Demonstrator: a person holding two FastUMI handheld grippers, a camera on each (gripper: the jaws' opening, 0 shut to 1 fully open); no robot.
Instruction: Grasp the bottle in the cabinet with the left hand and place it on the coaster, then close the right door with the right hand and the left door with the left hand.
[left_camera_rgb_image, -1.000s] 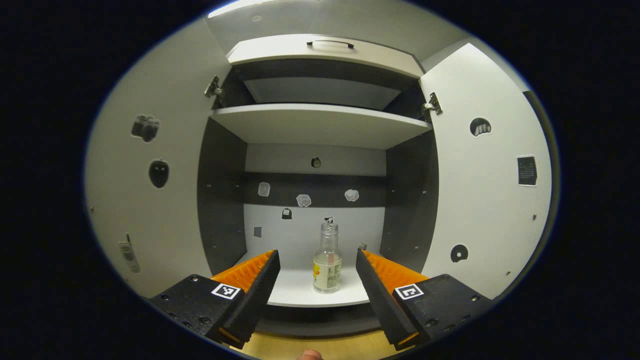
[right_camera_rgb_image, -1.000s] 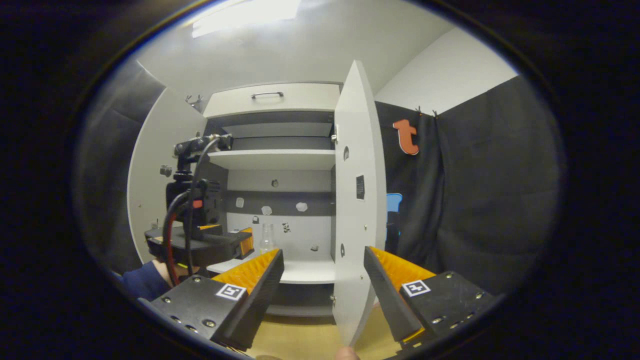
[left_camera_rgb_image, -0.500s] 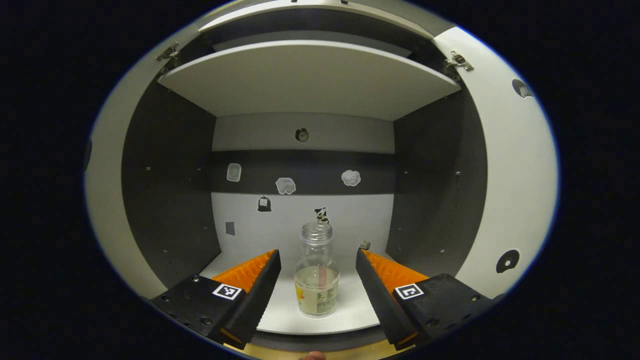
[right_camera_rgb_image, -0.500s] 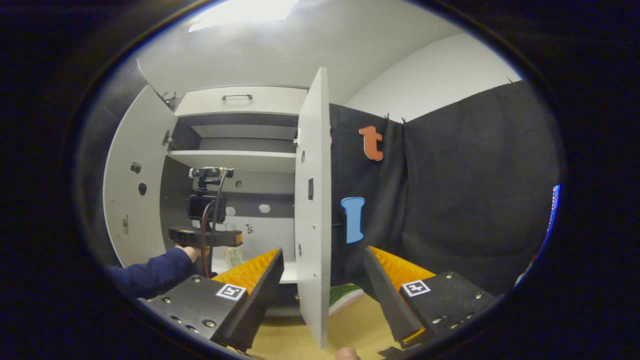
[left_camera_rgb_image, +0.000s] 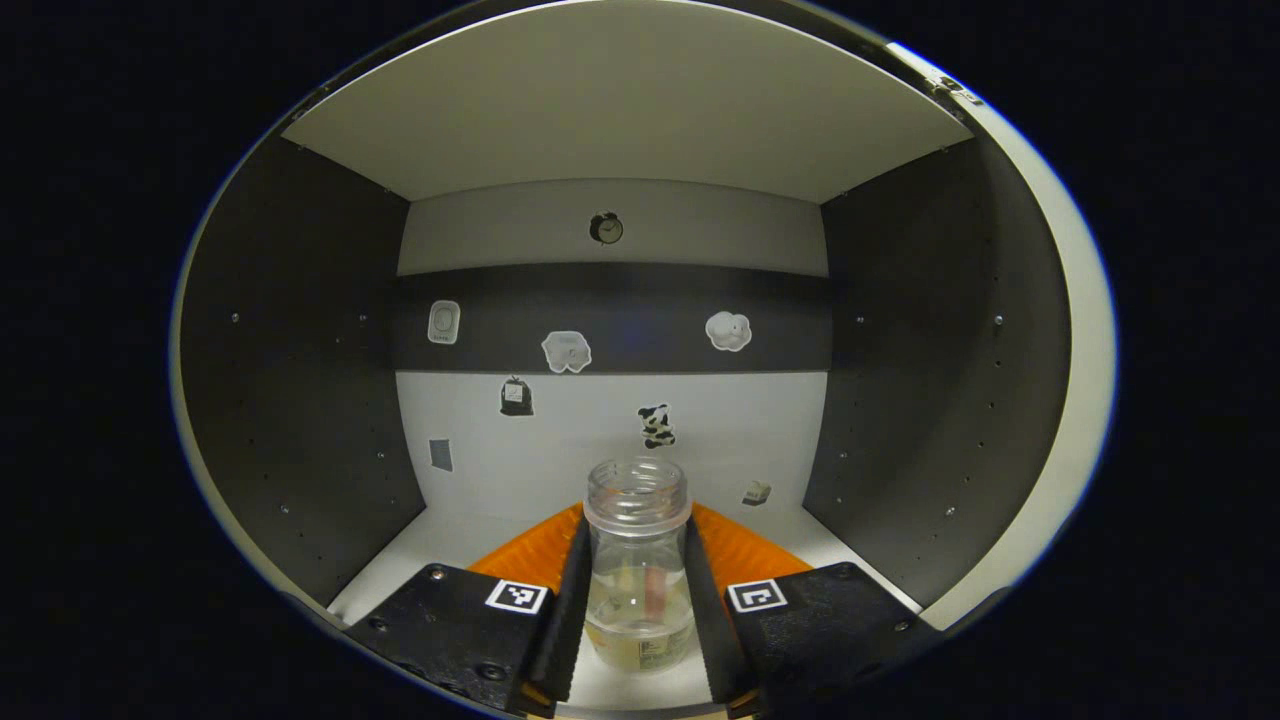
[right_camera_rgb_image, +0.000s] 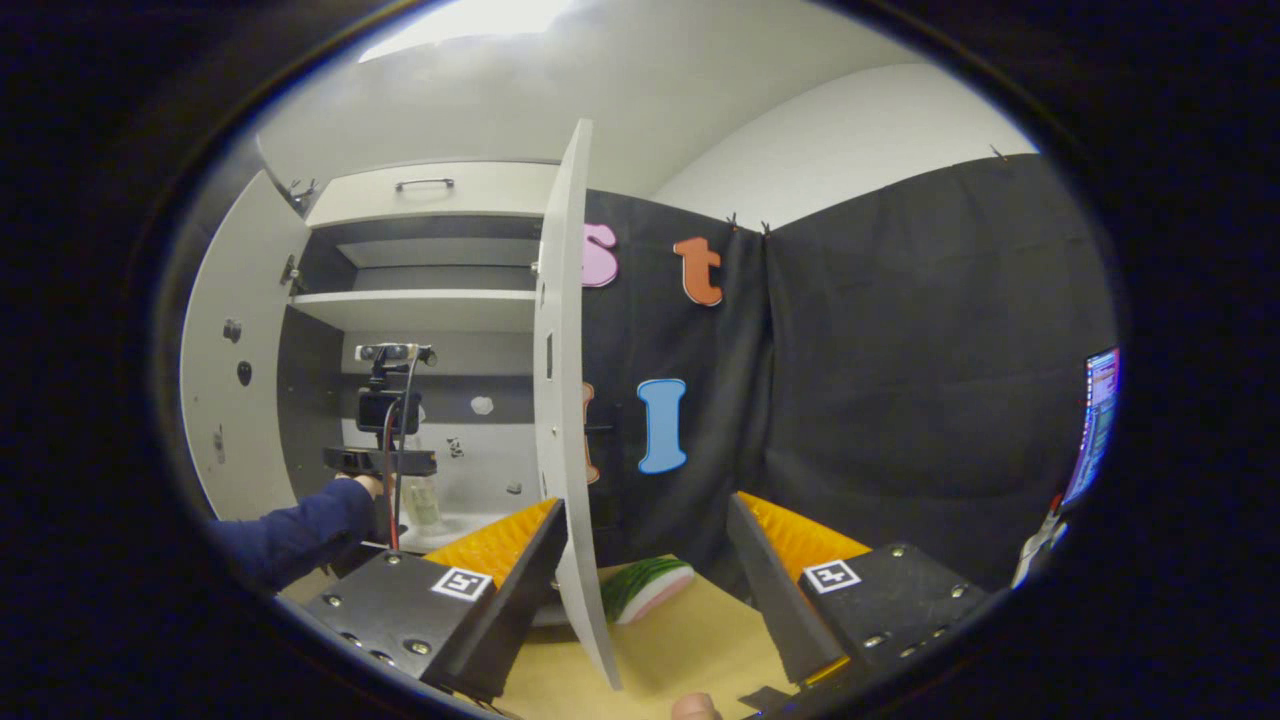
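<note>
Left gripper (left_camera_rgb_image: 637, 590) reaches level into the cabinet (left_camera_rgb_image: 300, 330), both fingers pressed against the bottle (left_camera_rgb_image: 637, 570). Bottle is clear, uncapped, upright on the lower shelf (left_camera_rgb_image: 420, 545), pale liquid in the bottom part. Dark side walls stand well apart from my fingers; shelf board overhead leaves room above.

Right gripper (right_camera_rgb_image: 645, 575) hangs outside, fingers spread, nothing between them but the right door (right_camera_rgb_image: 562, 400) edge, probably not touching. Both doors open. My sleeve (right_camera_rgb_image: 290, 535) shows at the left door (right_camera_rgb_image: 215, 400).
</note>
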